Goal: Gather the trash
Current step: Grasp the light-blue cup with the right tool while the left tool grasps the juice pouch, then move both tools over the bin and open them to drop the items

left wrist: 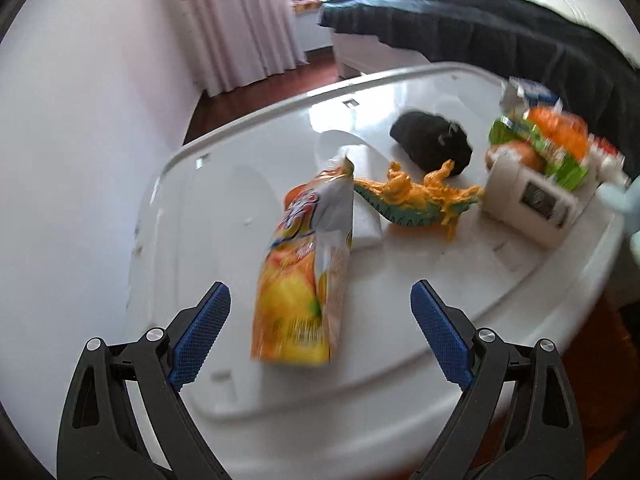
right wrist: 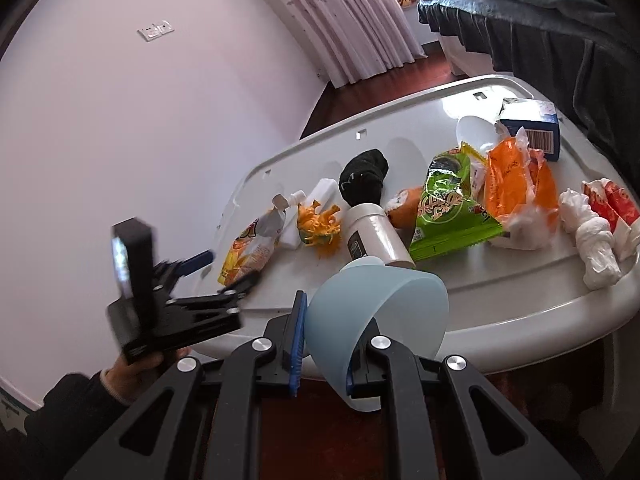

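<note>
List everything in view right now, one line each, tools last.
Table: one, white.
Juice pouch: one, orange-yellow, between left tool's open fingers.
Toy dinosaur: one, orange-teal, mid-table.
Sock: one, black, behind dinosaur.
Cylinder: one, white, lying centre.
Snack bag: one, green.
Plastic bag: one, orange.
Box: one, blue, far corner.
Tissue wads: white, right edge.
Cup: one, pale blue, held.
Left tool: open.
Right tool: shut on cup.

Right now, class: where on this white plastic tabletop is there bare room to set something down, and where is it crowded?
Bare: the white plastic tabletop's left end, between its rim and the yellow-orange snack pouch; also the near strip below the green snack bag. Crowded: from the yellow toy dragon rightward to the knotted white tissue.
</note>
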Tool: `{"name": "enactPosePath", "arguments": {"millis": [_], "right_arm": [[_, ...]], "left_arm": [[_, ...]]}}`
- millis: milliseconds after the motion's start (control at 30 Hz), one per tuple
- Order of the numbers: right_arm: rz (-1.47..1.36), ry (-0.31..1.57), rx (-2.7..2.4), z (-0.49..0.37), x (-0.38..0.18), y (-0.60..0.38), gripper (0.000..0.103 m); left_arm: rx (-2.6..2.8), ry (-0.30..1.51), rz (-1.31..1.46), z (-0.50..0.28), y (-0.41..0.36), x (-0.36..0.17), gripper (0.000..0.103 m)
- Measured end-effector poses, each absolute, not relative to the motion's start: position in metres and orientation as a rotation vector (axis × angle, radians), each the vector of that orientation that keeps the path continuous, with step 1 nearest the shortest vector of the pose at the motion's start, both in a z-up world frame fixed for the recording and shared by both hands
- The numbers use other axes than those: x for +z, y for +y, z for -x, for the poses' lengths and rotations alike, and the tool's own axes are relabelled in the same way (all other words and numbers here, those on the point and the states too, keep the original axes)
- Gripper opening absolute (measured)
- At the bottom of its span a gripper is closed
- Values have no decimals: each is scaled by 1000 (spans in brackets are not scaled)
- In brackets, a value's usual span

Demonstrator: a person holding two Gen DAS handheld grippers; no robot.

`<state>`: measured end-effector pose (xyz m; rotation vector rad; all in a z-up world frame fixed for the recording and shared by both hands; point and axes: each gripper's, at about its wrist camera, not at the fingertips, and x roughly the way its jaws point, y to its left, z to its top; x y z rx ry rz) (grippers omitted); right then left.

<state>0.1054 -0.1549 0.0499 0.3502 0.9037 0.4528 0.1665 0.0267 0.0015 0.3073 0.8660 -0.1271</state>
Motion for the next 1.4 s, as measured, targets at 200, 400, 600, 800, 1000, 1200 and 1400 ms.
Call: {"name": "enactPosePath", "arguments": {"millis": [200,400,600,800,1000,1200,1400], "right_arm": [[-339,915,462,-111,48,-147,15],[-325,930,465,-116,44,-140,15],[-319,921,449,-115,44,-141,15],[-337,912,445,-110,45,-143,15],[-350,895,455,-101,47,-149,15],[-351,872,456,-87,49,-157,15],[-272,851,456,-43,52,-152,15]], "left_arm": [[-93,880,-350,-200,25,-25,80],[-67,887,-225,-206,39,-27,47],[-17,891,-190,-183,42,-17,40],[27,859,-135,-144,32,17,40],[21,801,-125,-97,10,50,40],[25,743,-78,-50,-5,72,40],[-3,783,-7,13,-16,52,40]]}}
